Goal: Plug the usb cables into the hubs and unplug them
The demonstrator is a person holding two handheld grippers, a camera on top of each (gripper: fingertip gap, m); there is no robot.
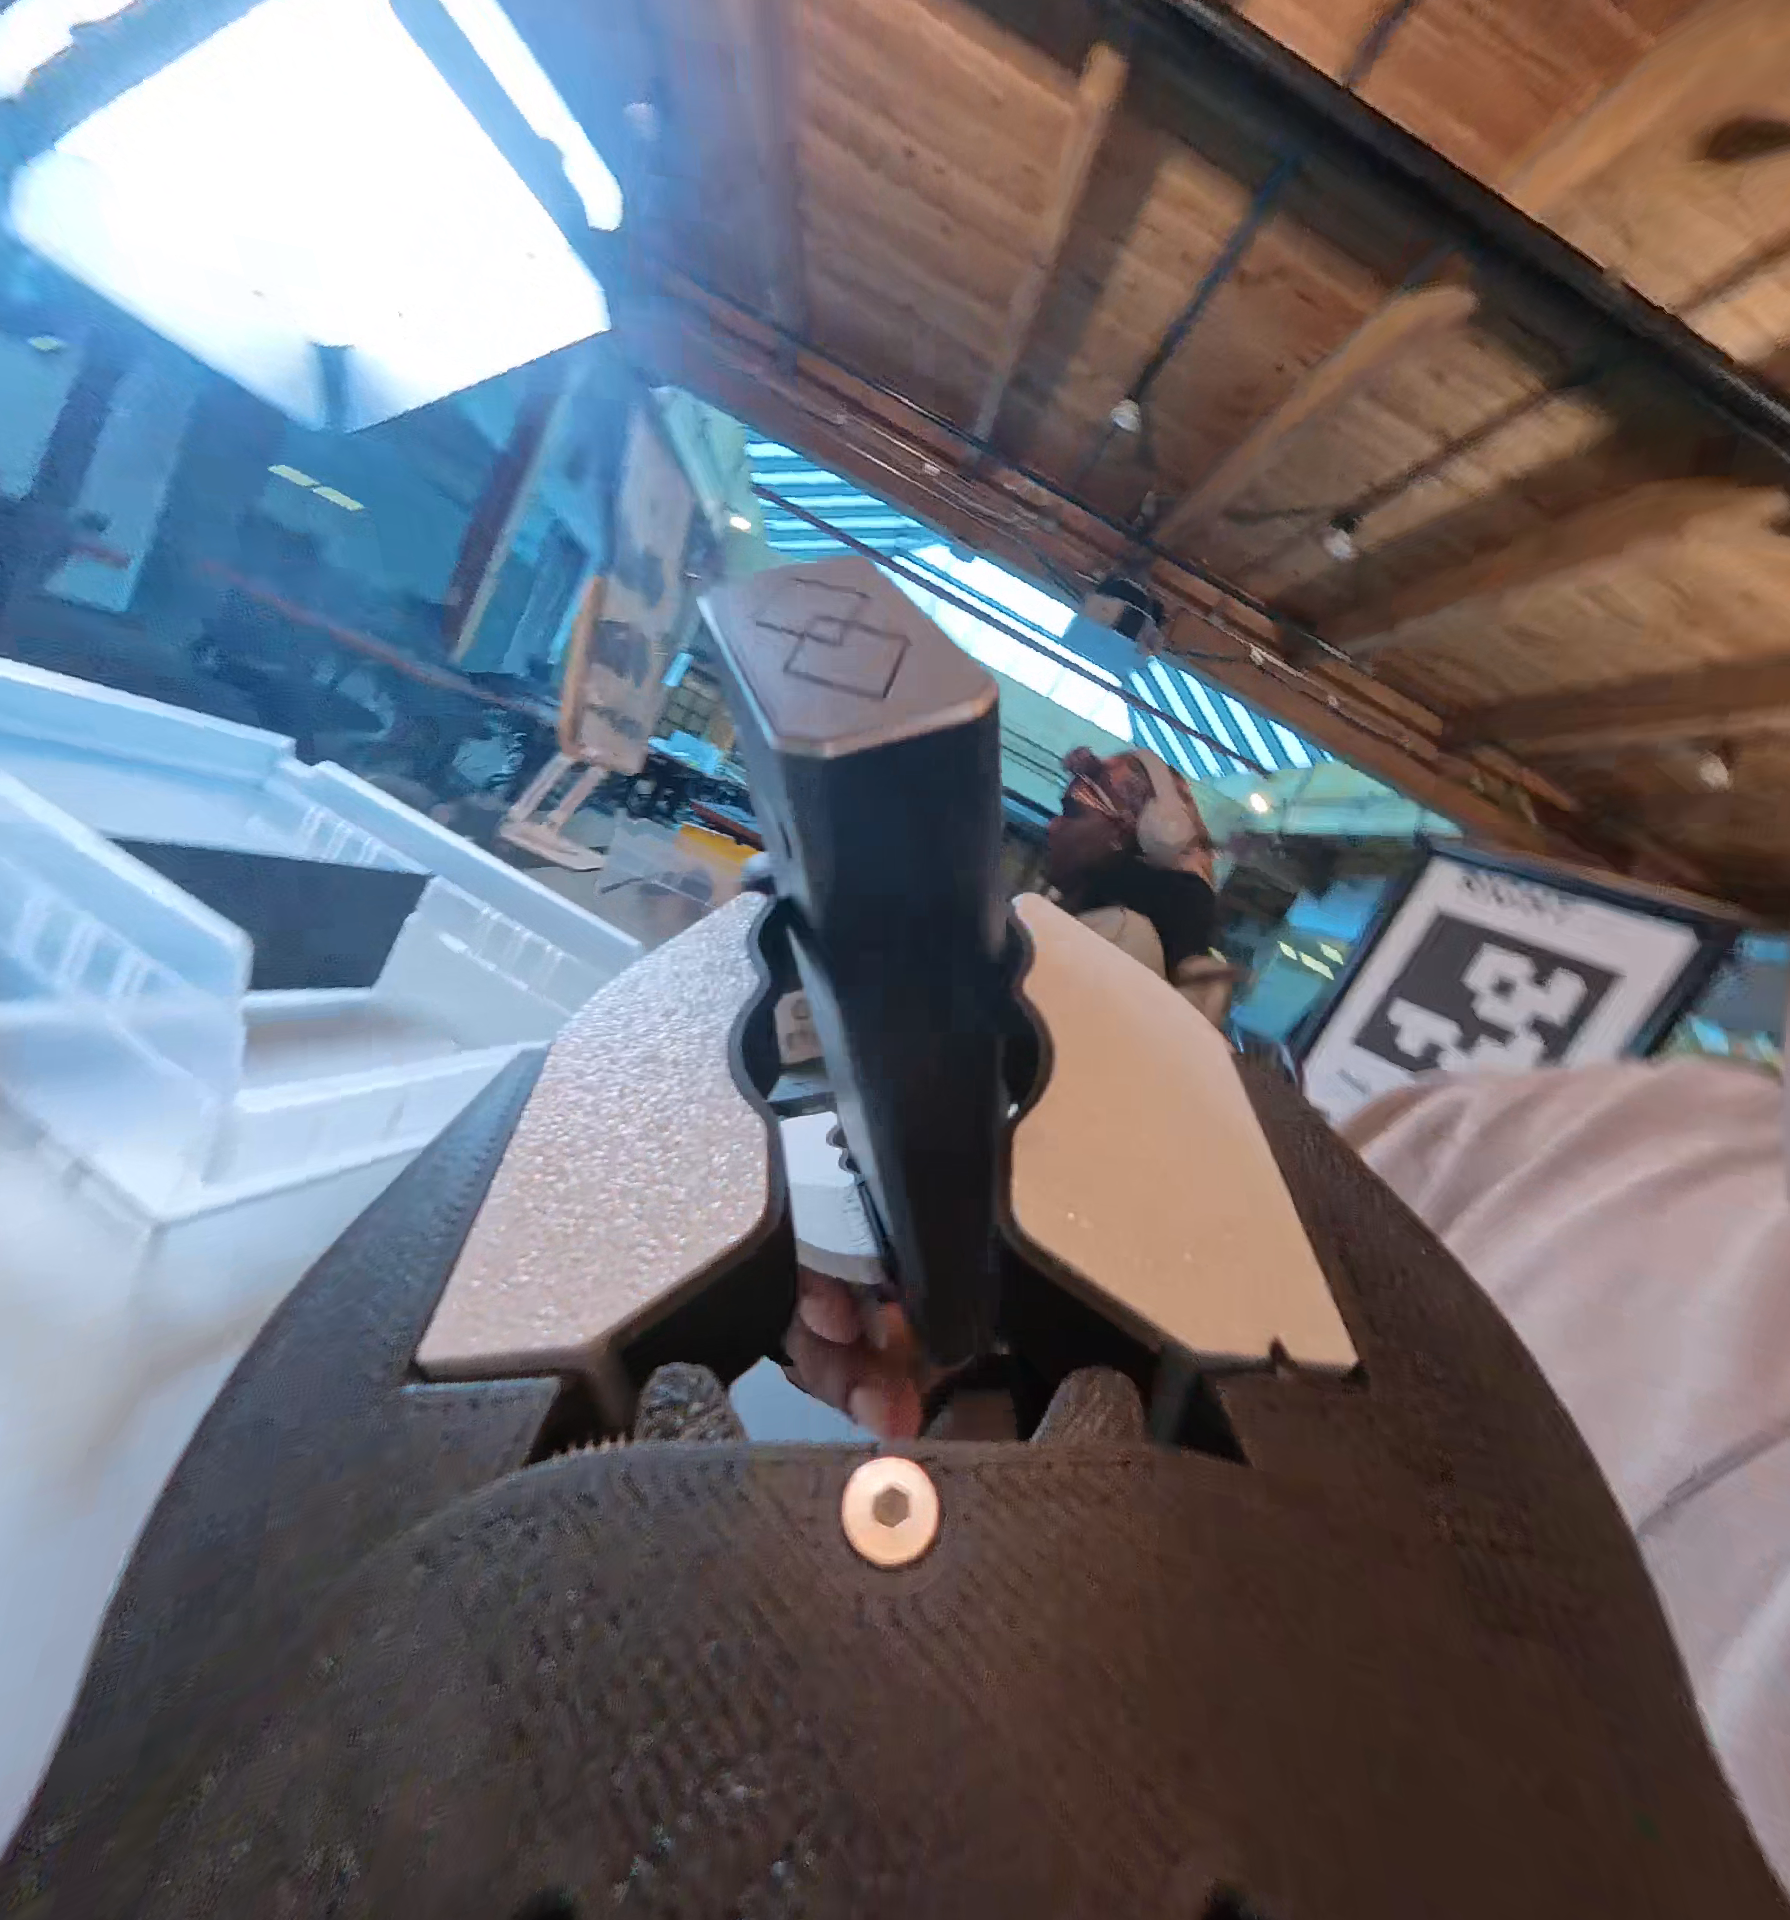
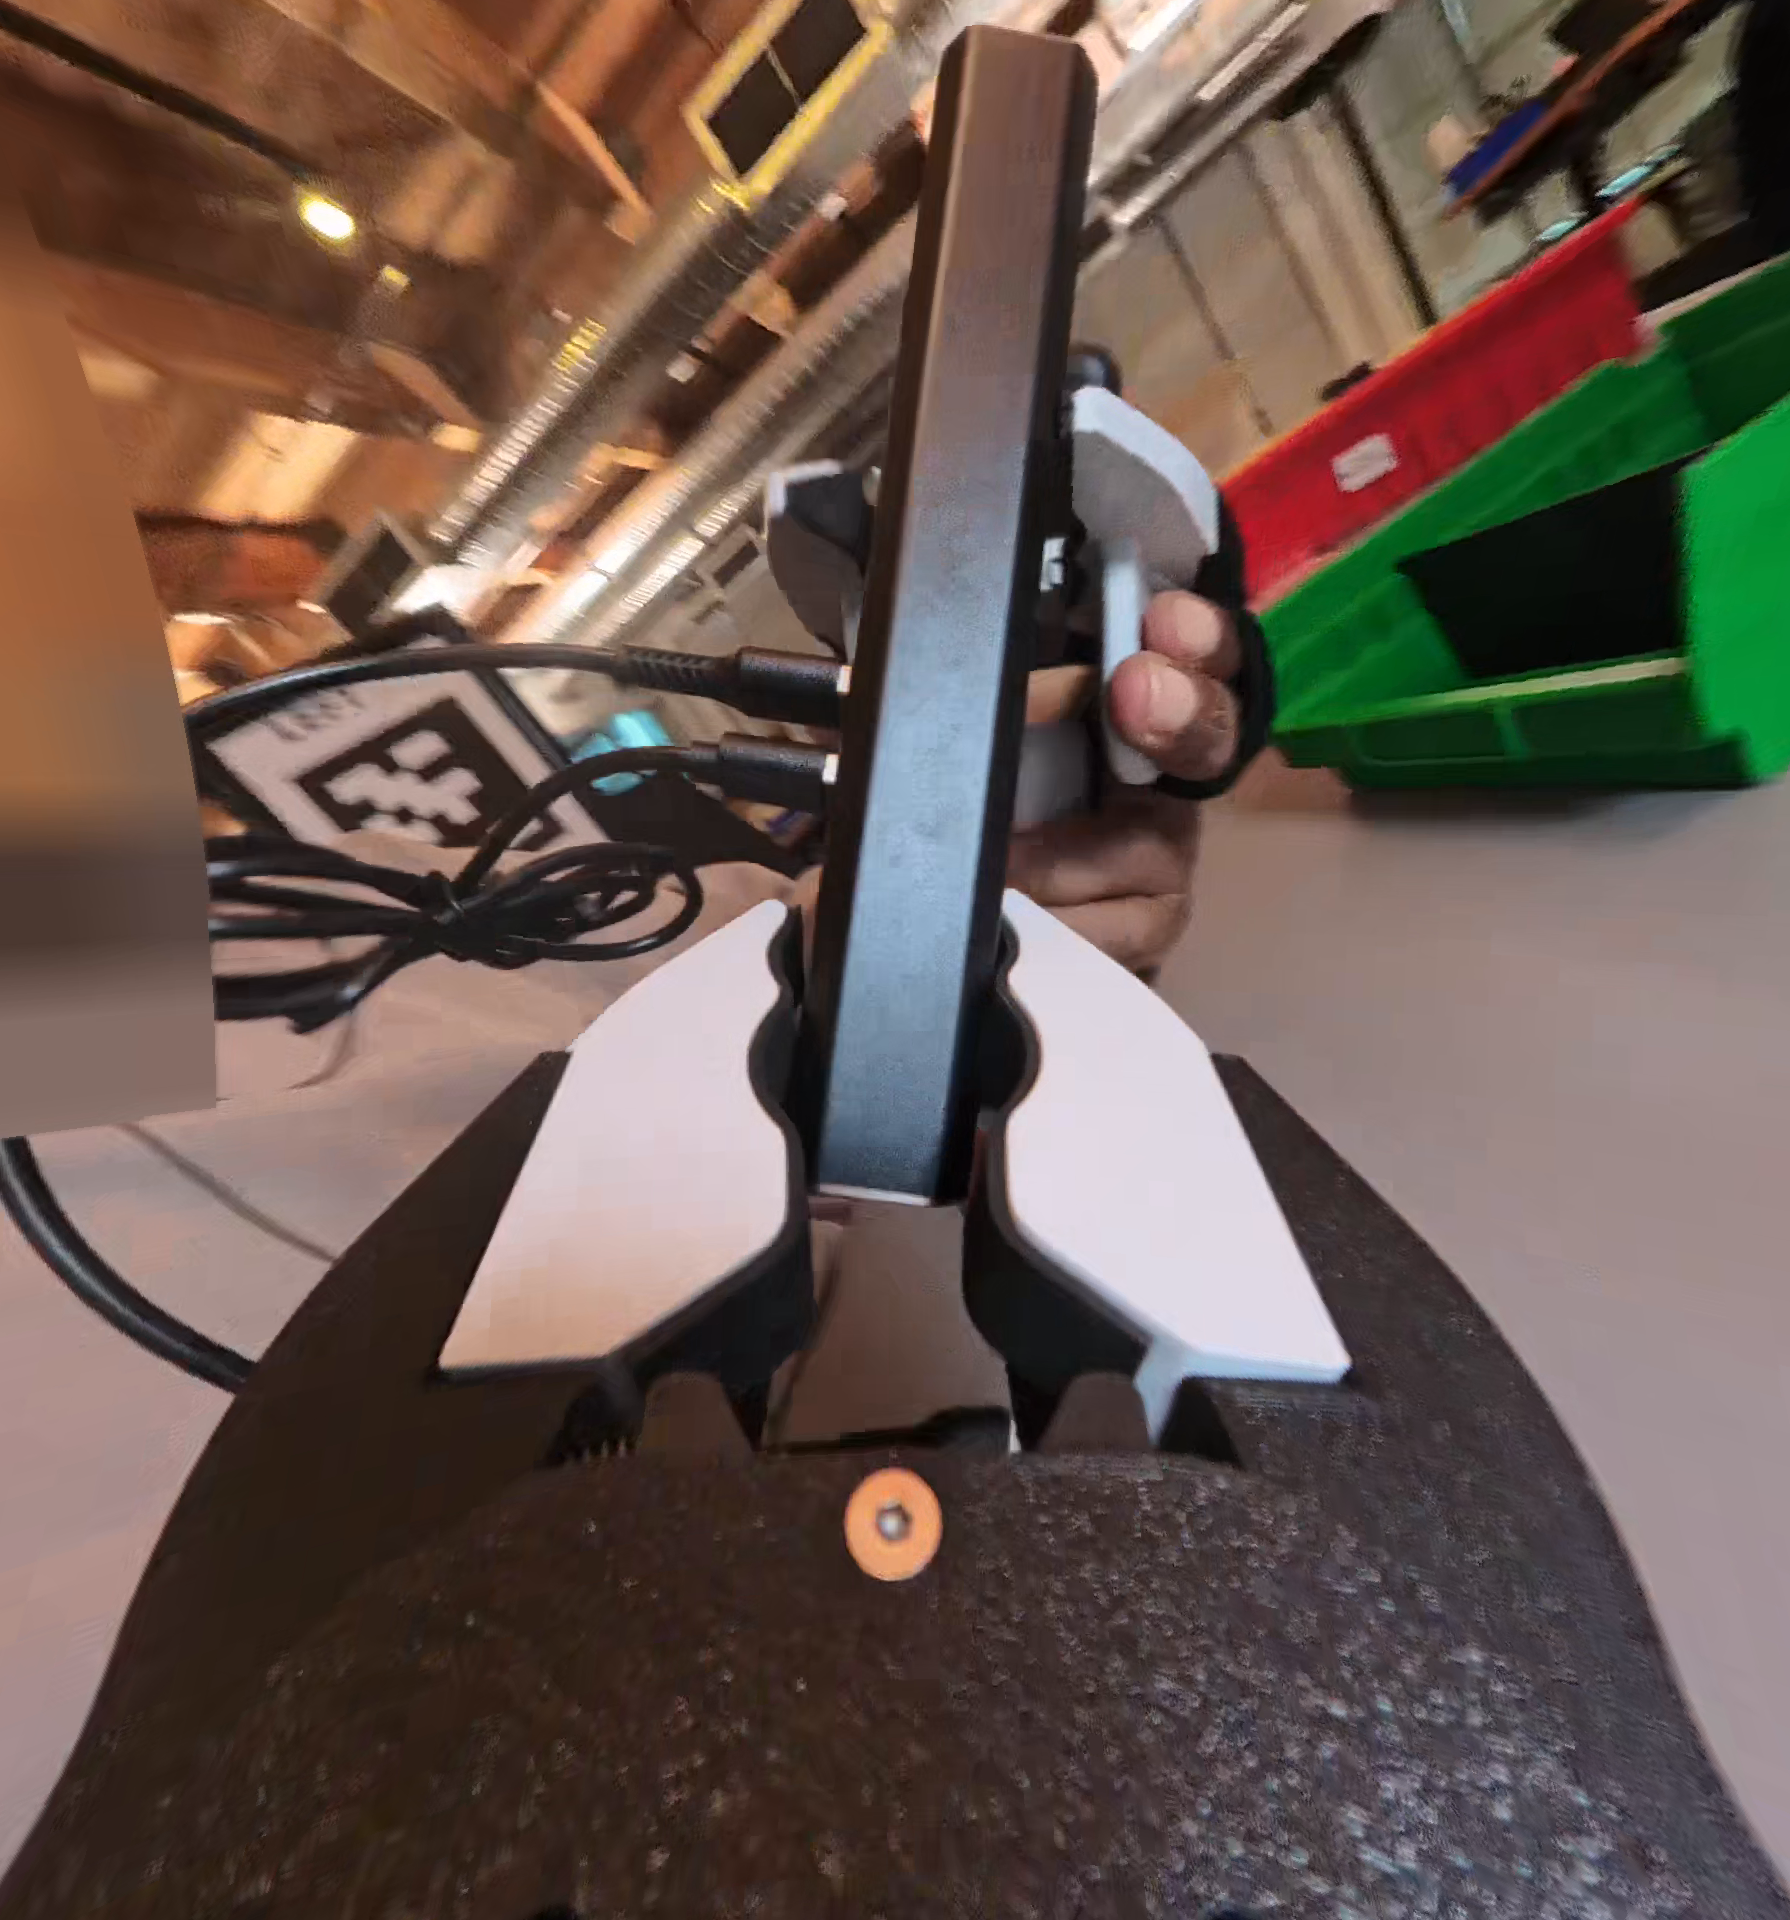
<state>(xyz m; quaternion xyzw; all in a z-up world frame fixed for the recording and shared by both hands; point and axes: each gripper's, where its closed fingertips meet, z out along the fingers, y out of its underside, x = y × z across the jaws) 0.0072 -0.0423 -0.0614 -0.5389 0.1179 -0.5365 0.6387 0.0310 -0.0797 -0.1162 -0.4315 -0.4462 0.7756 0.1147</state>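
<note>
in the right wrist view the right gripper [image 2: 896,1023] sits at lower centre, its two white fingers [image 2: 662,1143] pressed against the sides of a long black hub [image 2: 958,665] that stands nearly upright and runs to the top of the frame. two black usb cables [image 2: 766,675] are plugged into the hub's left face at mid-height, one above the other, and trail left into a tangled bundle on the grey table [image 2: 1493,1039]. behind the hub, right of centre, the left gripper [image 2: 1130,540] and the hand [image 2: 1171,686] holding it clamp the same hub. green bins [image 2: 1597,623] and a red bin [image 2: 1442,416] fill the upper right. in the left wrist view the left gripper [image 1: 891,977] is likewise closed on the hub [image 1: 870,831], at centre, with white bins [image 1: 195,987] at left and a pale sleeve [image 1: 1597,1299] at right
</note>
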